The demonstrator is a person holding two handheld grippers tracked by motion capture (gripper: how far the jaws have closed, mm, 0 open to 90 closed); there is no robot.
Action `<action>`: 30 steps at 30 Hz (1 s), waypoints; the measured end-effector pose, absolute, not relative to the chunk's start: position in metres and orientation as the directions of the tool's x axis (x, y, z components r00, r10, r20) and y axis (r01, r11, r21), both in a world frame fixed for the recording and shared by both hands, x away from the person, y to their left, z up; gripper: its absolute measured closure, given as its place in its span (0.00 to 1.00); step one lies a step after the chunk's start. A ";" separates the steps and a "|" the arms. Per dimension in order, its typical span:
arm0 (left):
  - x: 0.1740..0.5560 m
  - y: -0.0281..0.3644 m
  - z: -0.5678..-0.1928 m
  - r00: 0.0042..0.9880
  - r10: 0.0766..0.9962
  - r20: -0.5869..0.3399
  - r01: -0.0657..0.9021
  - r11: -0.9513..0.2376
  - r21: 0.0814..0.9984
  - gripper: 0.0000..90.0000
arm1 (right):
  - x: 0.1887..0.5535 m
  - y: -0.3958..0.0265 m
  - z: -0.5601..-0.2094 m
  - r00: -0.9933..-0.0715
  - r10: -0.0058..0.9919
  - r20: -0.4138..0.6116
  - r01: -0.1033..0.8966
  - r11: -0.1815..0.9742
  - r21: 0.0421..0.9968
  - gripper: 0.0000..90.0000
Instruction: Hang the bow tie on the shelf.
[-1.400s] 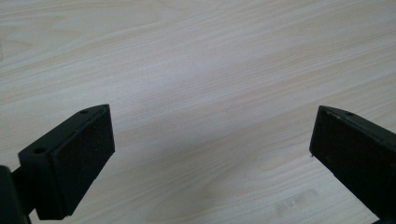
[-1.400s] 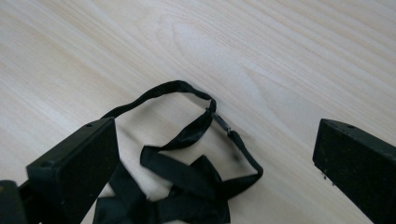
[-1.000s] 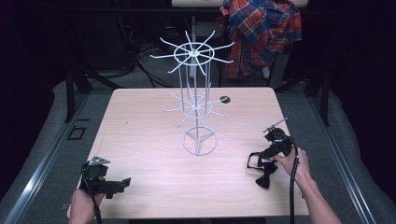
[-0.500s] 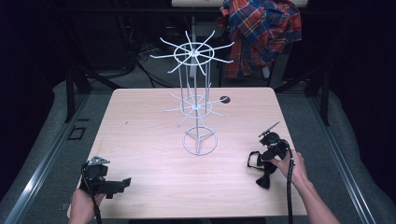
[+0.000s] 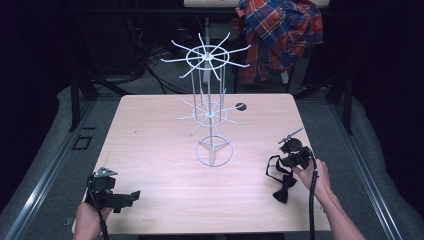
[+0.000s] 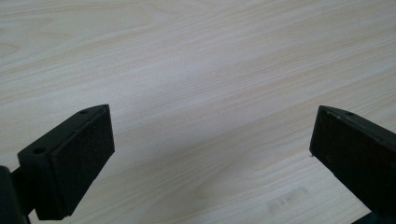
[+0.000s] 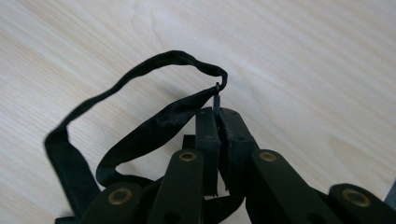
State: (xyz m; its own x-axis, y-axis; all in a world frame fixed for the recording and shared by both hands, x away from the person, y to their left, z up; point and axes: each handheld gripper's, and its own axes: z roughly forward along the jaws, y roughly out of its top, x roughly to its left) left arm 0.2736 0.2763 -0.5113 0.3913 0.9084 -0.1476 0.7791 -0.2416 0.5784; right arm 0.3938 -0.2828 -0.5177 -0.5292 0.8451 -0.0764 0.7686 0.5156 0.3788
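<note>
Looking down from the high view, we see a pale wood-grain table [image 5: 160,150] with a white two-tier wire display rack [image 5: 210,112] standing upright on its ring base near the middle. A small dark round hole [image 5: 241,106] lies in the tabletop just beyond the rack, to the right. A red and blue plaid shirt [image 5: 280,35] hangs behind the table's far edge. At the near left corner we note the left gripper [image 5: 131,197], held in the left hand [image 5: 90,220] low over the wood, well apart from the rack. At the right edge the right hand [image 5: 315,175] holds the right gripper [image 5: 289,165], from which a black fabric bow tie with a looped strap [image 5: 280,185] hangs down onto the table.

From the left gripper view, we see its two black jaws standing wide apart over bare wood, with nothing between them.

From the right gripper view, we see the jaws pressed together on a small dark metal clasp [image 7: 216,99] at the end of the strap; the strap's loop curves away to the left over the tabletop.
</note>
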 end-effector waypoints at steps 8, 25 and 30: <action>0.273 0.276 -0.511 0.394 0.908 -0.146 0.777 -0.244 0.580 0.00 | 0.384 -0.283 -0.498 -0.533 0.843 -0.073 0.728 0.501 0.468 0.97; 0.274 0.277 -0.511 0.395 0.906 -0.150 0.778 -0.243 0.579 0.00 | 0.363 -0.285 -0.460 -0.539 0.838 -0.082 0.637 0.470 0.611 0.97; 0.274 0.277 -0.511 0.394 0.906 -0.152 0.779 -0.242 0.578 0.00 | 0.359 -0.280 -0.453 -0.552 0.828 -0.098 0.609 0.480 0.631 0.97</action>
